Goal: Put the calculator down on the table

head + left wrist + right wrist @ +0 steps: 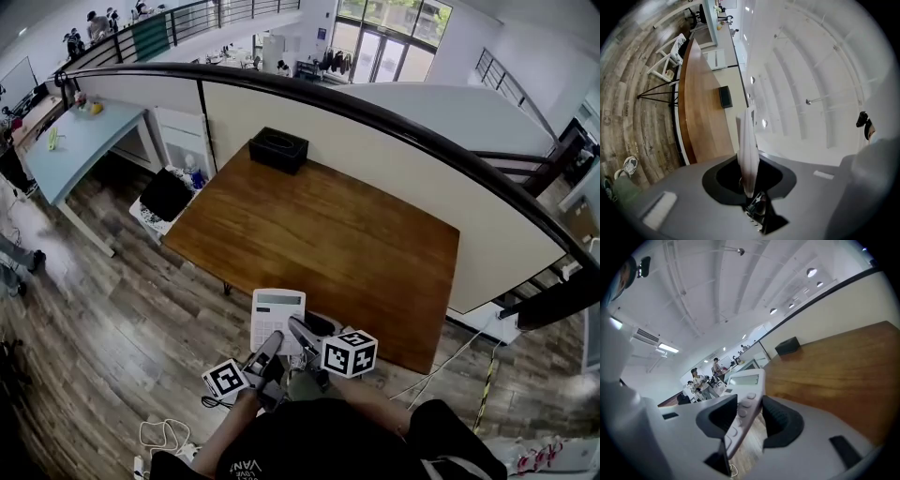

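**Status.** The calculator [278, 314] is off the bench [356, 234], carried in the air by both tongs. In the head view it sits at the near edge of the bench: its display end reaches about to that edge, and its keypad end hangs over the wood-plank floor [112, 309].

**Tongs.**
- Left tongs [749, 172]: closed on the calculator. The left gripper view shows the body edge-on as a thin white blade clamped between the two jaws.
- Right tongs [749, 416]: closed on the calculator. The right gripper view shows the keypad face tilted between the jaws, with a pad against each side.

**Step in hand.** Transport to the placing spot. The set-down has not begun, and no part of the calculator rests on the bench surface.

**Next move, as judged.**
1. Carry the calculator forward until its whole body is over the brown top, well inside the near edge.
2. Level it, keys up. The right gripper view shows it tilted.
3. Lower it until its underside lies flat on the wood.
4. Open both tongs and withdraw them without dragging the body.

**Clearance.** The only other item on the bench is a black box [278, 150] at the far edge, well apart from the likely placing spot.

**Caution.** Releasing this close to the edge would probably let the calculator tip to the floor.
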Tool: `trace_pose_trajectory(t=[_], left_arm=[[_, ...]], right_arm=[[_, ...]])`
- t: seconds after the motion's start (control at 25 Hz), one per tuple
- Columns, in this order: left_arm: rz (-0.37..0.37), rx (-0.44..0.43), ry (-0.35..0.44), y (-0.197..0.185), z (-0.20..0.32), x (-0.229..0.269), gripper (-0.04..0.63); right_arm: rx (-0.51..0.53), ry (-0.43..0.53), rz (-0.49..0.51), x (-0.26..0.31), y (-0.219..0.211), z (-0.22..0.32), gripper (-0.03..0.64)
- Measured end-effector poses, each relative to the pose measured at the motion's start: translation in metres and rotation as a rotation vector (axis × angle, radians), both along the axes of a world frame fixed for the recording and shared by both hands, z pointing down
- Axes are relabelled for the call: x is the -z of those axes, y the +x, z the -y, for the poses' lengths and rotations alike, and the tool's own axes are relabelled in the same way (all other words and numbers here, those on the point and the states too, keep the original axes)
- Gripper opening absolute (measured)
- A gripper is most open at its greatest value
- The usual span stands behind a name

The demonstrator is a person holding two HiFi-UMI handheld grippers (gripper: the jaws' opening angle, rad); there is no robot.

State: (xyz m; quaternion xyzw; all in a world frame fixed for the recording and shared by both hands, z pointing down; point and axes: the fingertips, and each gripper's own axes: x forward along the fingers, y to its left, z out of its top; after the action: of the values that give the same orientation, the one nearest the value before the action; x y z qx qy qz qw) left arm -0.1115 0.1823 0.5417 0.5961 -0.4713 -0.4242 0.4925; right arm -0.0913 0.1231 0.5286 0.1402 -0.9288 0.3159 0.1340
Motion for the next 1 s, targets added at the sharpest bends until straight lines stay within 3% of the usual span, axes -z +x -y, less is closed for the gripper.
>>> trace_pose_trajectory(t=[1.0], left_arm=[[0.027, -0.229, -0.038, 0.001, 0.198, -0.013, 0.067]], right_arm=[[-0.221, -0.017, 0.006, -0.012, 0.015, 0.193, 0.173]])
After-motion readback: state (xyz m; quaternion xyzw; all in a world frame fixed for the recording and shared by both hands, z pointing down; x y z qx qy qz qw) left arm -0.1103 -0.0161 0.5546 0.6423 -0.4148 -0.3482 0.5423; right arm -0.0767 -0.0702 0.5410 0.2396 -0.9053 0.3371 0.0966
